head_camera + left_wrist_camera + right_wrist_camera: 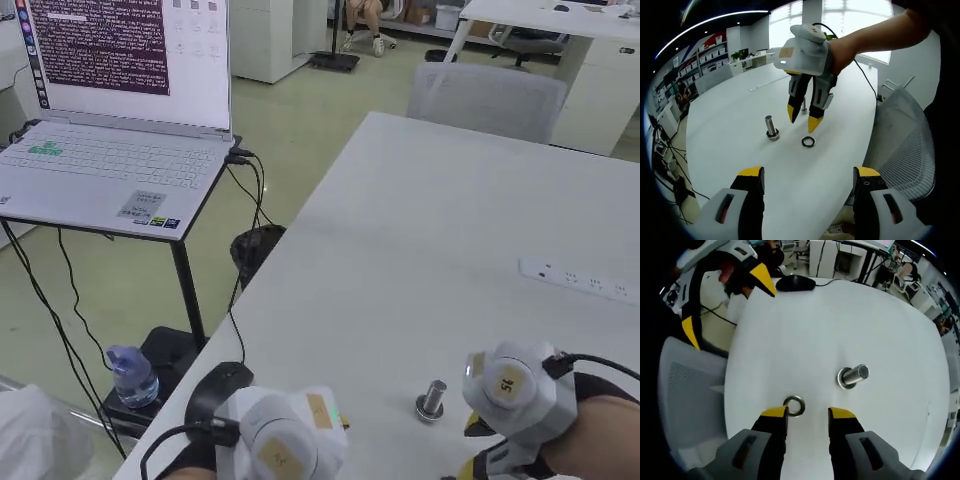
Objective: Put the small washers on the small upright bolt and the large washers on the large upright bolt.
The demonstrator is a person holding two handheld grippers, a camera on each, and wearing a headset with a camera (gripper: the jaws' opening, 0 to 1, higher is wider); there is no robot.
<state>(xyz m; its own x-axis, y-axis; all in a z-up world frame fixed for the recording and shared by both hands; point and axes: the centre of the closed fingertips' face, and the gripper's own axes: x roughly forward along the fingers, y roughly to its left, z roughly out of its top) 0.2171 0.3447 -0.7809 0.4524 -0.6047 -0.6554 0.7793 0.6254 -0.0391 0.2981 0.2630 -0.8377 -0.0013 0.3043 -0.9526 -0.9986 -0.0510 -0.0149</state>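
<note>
1. Left claw [809,171]: jaws spread wide with nothing between them. It hangs at the near edge of the tabletop [420,220], well back from the work, probably parked there to leave the other claw room.

2. Right claw [808,413]: jaws parted by a modest gap and holding nothing, tips pointing down at the tabletop. The gap looks set for a small, flat pick.

3. Washer [794,405]: one metal ring lying flat and loose on the tabletop, just beside the right claw's left tip and a little off the centre of the gap. The claw would likely need a slight shift to straddle it before closing. Whether it is a small or a large washer cannot be told.

4. Bolt [854,376]: standing upright on its broad base, thread end up and ready to take a ring from above. It is near the washer but apart from it, and nothing can be seen threaded on its shank.

5. Mouse [215,388]: dark, at the left corner of the tabletop, clear of the work.

6. Power strip [580,280]: white, lying farther out on the right.

7. Laptop [110,150]: open on a separate stand to the left, with cables trailing to the floor.

8. Chair [487,100]: grey mesh back, at the far edge.
</note>
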